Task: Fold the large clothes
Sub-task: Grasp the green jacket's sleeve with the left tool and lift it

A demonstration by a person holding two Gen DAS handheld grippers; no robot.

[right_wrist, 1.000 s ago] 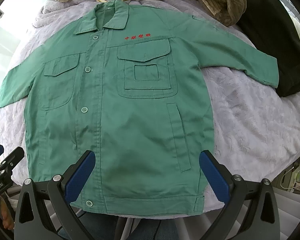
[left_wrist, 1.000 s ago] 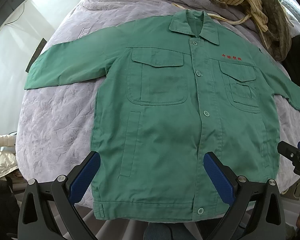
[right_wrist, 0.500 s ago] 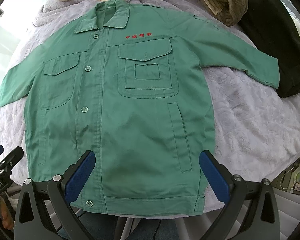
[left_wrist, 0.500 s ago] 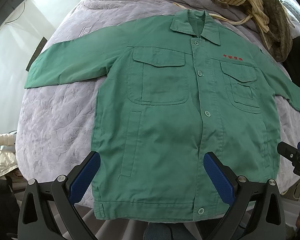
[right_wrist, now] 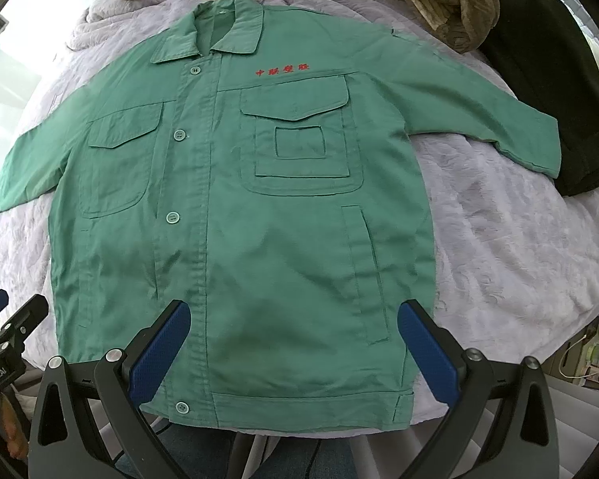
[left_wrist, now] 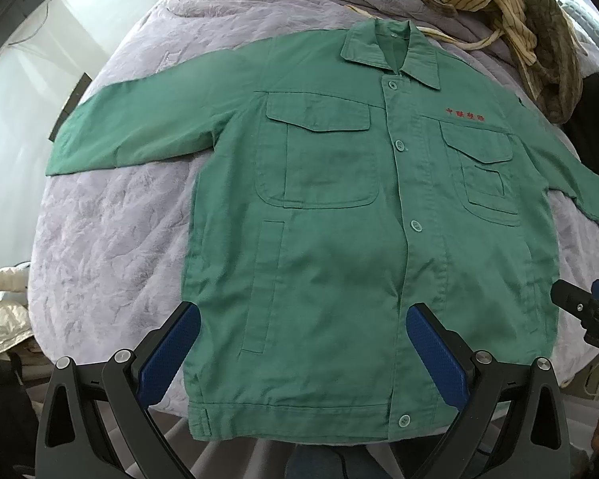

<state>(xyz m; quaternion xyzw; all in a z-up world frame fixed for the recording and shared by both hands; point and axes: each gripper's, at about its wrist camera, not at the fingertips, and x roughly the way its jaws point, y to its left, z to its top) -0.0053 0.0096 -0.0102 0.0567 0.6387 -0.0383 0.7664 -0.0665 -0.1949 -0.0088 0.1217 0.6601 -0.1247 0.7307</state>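
On a lilac bedspread [left_wrist: 112, 239], a green jacket [left_wrist: 339, 259] is laid flat, buttoned. Both claws, left gripper [left_wrist: 303, 343] & right gripper [right_wrist: 295, 339], are spread wide, empty. Fabric looks soft, light; best gripped at hem corners.

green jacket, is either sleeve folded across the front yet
No, in the right wrist view the green jacket lies flat and buttoned with both sleeves spread out to the sides on the lavender blanket.

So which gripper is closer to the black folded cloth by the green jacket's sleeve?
Right. The right gripper hovers over the hem on that cloth's side; the left gripper is farther across.
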